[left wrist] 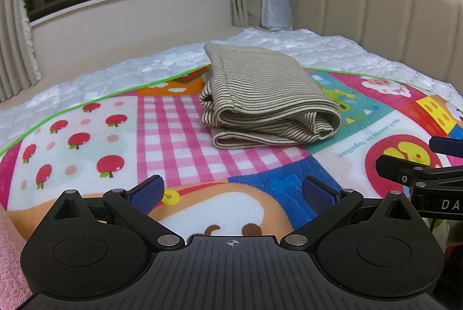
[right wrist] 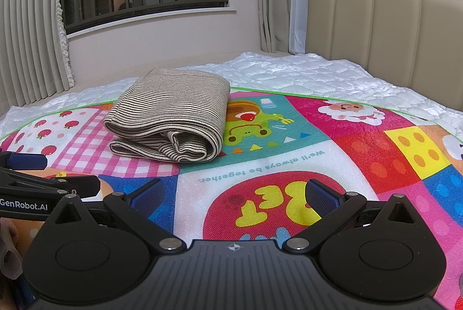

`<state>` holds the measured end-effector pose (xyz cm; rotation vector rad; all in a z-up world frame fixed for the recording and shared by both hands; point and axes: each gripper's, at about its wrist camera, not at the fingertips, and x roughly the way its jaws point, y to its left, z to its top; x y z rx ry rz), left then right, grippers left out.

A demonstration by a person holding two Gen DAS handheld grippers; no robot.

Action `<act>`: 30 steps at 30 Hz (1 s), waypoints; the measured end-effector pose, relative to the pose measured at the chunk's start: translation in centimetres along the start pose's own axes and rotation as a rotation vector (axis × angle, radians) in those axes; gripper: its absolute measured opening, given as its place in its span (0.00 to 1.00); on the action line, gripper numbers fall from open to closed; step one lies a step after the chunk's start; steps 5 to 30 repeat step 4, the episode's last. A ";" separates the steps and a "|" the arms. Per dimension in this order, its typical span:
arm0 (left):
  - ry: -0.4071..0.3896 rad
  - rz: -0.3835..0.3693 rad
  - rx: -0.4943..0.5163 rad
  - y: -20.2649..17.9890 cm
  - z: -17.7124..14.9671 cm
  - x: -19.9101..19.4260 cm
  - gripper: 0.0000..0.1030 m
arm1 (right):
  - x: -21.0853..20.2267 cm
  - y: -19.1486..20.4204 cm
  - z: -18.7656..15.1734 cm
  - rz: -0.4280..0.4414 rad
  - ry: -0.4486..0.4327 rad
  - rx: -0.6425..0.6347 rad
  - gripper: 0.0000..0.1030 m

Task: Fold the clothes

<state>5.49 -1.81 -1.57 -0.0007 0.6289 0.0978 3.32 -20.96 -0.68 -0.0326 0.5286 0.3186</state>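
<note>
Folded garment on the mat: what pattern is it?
The folded garment has fine dark and beige stripes; clearest in the right wrist view.

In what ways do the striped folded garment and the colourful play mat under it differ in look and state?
The striped garment carries only thin dark and beige stripes; the play mat shows bright cartoon patches, apples and pink checks. The garment is folded into a thick bundle of several layers; the mat lies spread flat in one layer. The garment covers only a small part near the mat's far edge; the mat spreads across much of the bed. Both are soft textiles, and neither is held.
</note>
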 end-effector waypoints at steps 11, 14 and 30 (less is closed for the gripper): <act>-0.006 0.003 0.001 -0.1 0.0 -0.1 1.00 | 0.0 0.0 0.0 -0.001 0.000 0.002 1.00; -0.006 0.003 0.001 -0.1 0.0 -0.1 1.00 | 0.0 0.0 0.0 -0.001 0.000 0.002 1.00; -0.006 0.003 0.001 -0.1 0.0 -0.1 1.00 | 0.0 0.0 0.0 -0.001 0.000 0.002 1.00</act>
